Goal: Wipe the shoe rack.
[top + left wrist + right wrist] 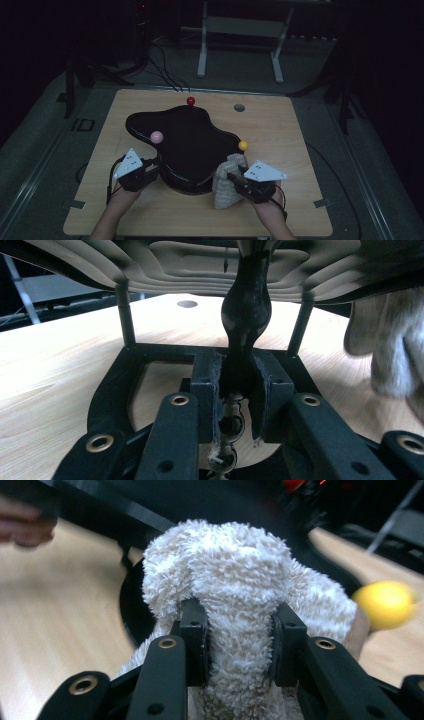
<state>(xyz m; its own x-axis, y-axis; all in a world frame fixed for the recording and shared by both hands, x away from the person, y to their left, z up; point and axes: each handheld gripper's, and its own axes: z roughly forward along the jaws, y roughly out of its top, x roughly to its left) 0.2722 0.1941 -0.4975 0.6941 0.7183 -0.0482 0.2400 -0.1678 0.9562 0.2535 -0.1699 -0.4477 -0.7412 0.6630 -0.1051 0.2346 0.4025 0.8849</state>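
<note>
A black blob-shaped stand (192,142) sits mid-table, its wavy underside (200,260) overhead in the left gripper view. My left gripper (158,166) is at its front-left edge, shut on a black curved stem (246,315) between the pads (237,385). A fluffy cream cloth (226,190) is bunched against the stand's front-right edge. My right gripper (231,176) is shut on that cloth (235,565), the pads (237,630) squeezing a fold. Pink (156,136), red (190,101) and yellow (243,145) balls stand around the stand's rim; the yellow ball (385,605) is just past the cloth.
The wooden table (285,130) has a small round hole (239,107) near its far edge. A black base frame with thin posts (125,320) lies under the stand. The cloth (390,345) hangs at the right of the left gripper view. A metal frame (240,30) stands beyond the table.
</note>
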